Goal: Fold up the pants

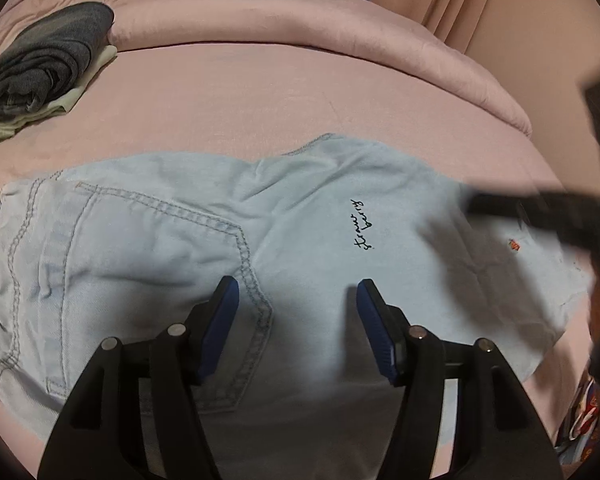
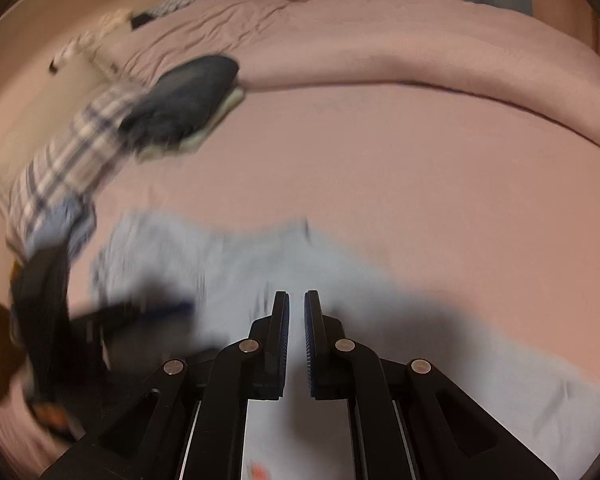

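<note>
Folded stack [image 1: 40, 68]: far left on the pink bed [image 1: 260, 92]; dark garment over a pale one, well apart from the work area.
Pants [image 1: 228, 232]: light blue denim, lying flat across the near part of the bed, already doubled over; stitched back pocket [image 1: 160, 264] at left, small black script [image 1: 359, 225] right of centre.
Left gripper [image 1: 298, 292]: jaws spread, hovering over the pocket region; nothing between the blue pads [image 1: 220, 320].
Right gripper [image 2: 296, 304]: jaws pressed nearly together; no cloth visible between them. It appears blurred at the right end of the pants in the left wrist view.
Risk, empty pinch: the right jaws have probably closed without fabric, so the hem would stay put on a lift.
Risk, drag: a sideways sweep could rumple the flat layer.
Risk, uneven fold: with the left jaws unclamped, the pocket end may slide.
</note>
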`<state>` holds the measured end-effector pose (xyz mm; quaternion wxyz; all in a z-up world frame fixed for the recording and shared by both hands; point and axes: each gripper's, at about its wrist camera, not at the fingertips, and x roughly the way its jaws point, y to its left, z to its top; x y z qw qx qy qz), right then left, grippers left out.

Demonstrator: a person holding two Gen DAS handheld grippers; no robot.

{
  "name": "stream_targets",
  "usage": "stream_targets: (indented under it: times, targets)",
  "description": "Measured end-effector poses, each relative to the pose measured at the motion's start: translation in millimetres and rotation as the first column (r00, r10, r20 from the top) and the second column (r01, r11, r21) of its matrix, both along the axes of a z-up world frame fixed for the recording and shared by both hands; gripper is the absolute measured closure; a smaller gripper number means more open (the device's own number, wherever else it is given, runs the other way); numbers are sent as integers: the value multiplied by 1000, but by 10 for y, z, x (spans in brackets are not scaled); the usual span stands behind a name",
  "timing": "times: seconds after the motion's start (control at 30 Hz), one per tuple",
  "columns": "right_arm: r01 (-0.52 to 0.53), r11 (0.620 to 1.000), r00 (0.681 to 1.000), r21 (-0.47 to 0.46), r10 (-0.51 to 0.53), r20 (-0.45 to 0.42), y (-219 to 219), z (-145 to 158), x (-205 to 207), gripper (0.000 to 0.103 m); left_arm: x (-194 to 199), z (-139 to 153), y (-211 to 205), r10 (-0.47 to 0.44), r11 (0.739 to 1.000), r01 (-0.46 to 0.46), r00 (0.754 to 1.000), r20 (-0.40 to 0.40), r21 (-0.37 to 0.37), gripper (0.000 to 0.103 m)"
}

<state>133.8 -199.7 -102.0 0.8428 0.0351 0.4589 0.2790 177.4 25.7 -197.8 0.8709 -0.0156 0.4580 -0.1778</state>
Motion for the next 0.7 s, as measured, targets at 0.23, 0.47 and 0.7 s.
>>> stream_targets:
  times: [0.23, 0.47, 0.7]
  targets:
    - [-32, 986, 999, -162, 29, -18, -306, -419, -889, 97, -193, 114, -190, -7, 996, 2, 999, 53, 87, 41]
    - [12, 996, 999, -84, -16, -41, -631, -426, -1198, 96, -668, -60, -283, -50, 985, 39, 997, 61, 165, 38]
    - [317, 940, 948, 126, -309, -77, -1610, -276, -1495, 52, -805, 155, -179, -46, 998, 45, 999, 20, 35, 36]
